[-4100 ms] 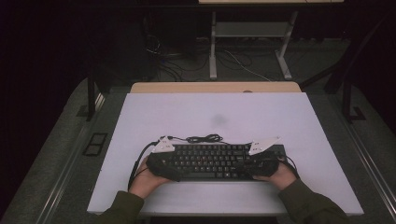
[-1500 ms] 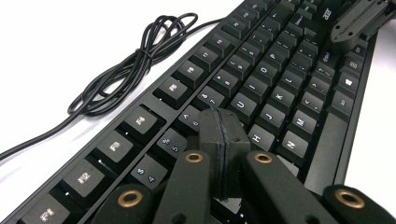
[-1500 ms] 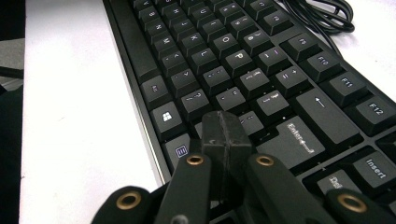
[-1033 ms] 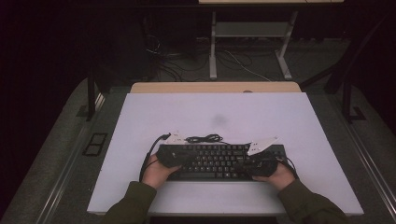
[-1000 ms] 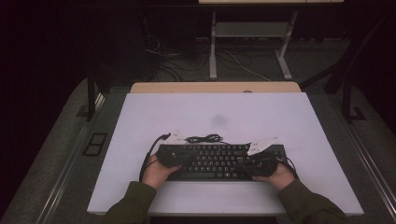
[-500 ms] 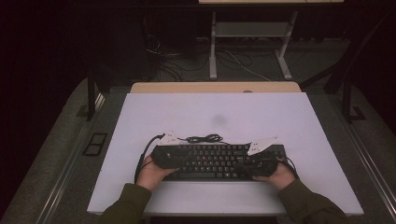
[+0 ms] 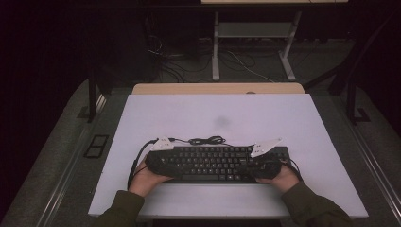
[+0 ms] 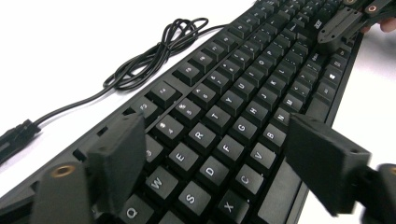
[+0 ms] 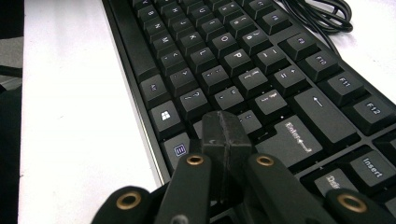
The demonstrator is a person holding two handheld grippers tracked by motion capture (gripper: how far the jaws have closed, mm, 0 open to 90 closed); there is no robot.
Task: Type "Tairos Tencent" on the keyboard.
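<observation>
On a white table (image 7: 302, 118), a black plastic keyboard (image 7: 215, 163) lies between two hand-held grippers. At its left end, the left gripper (image 8: 212, 172) has just been opening, jaws spread clear over the keys; beyond it coils the black cable (image 8: 154, 51). At the right end, the right gripper (image 9: 225, 135) rests pressed together above the keys.

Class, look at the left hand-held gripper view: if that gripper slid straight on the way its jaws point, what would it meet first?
Probably the black keyboard itself: the open left hand-held gripper points along its key rows. Farther along that line sits the right hand-held gripper, though depth is hard to judge.
</observation>
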